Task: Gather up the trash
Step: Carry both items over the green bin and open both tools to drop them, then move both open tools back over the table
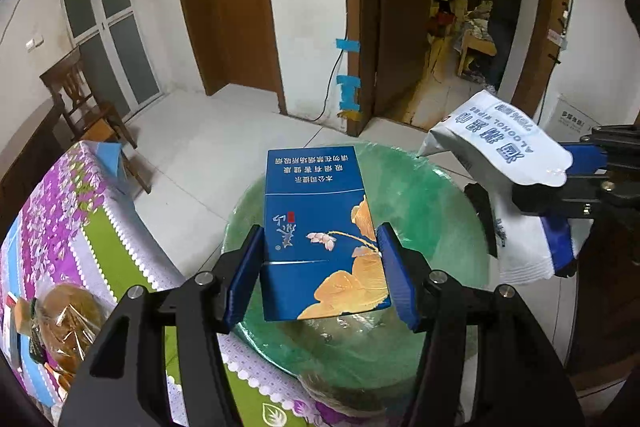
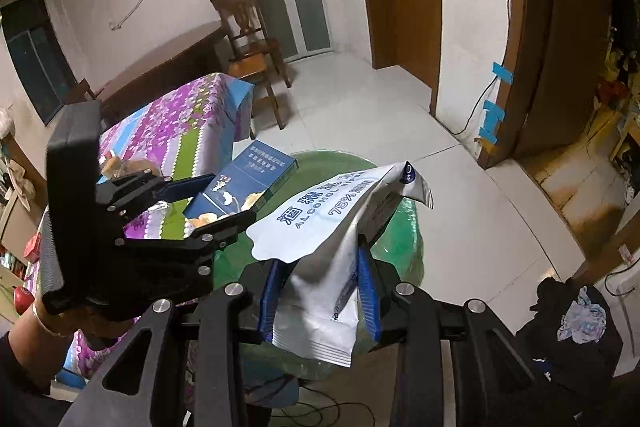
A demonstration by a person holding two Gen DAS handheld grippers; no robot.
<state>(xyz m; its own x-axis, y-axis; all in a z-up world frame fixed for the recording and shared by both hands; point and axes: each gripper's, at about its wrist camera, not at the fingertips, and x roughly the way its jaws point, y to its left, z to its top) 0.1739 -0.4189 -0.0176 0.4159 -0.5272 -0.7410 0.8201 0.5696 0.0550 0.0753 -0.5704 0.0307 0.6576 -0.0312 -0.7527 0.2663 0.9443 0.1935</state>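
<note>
Over the green-lined bin (image 1: 404, 187), beside the table with the flowered cloth (image 1: 60, 211), two pieces of trash are hanging ready for release. Item one: a blue cigarette box (image 1: 320, 231), which the left gripper (image 1: 320, 267) is clamping by its long sides, with the box lying flat and pointing forward directly above the bin's open mouth. Item two: a white wipes packet (image 2: 320, 267), crumpled and floppy, which the right gripper (image 2: 320, 291) is pinching low down while its printed upper flap is drooping over toward the left gripper. Both pieces are sitting above the liner (neither is touching it, as far as the views show). Judged step: dropping both into the bin. For a clean drop, the box is probably best let go level and from where it is, since it is already centred over the opening; a sudden wide release should suffice for a rigid carton. The packet is likely needing more care: thin film may be clinging to a blue pad, so a downward tilt while parting the fingers would help it slide off. Its flap is reaching near the bin's far rim, so shifting inward first seems wise. Bagged bread (image 1: 64, 327) on the cloth is lying apart from the action.
</note>
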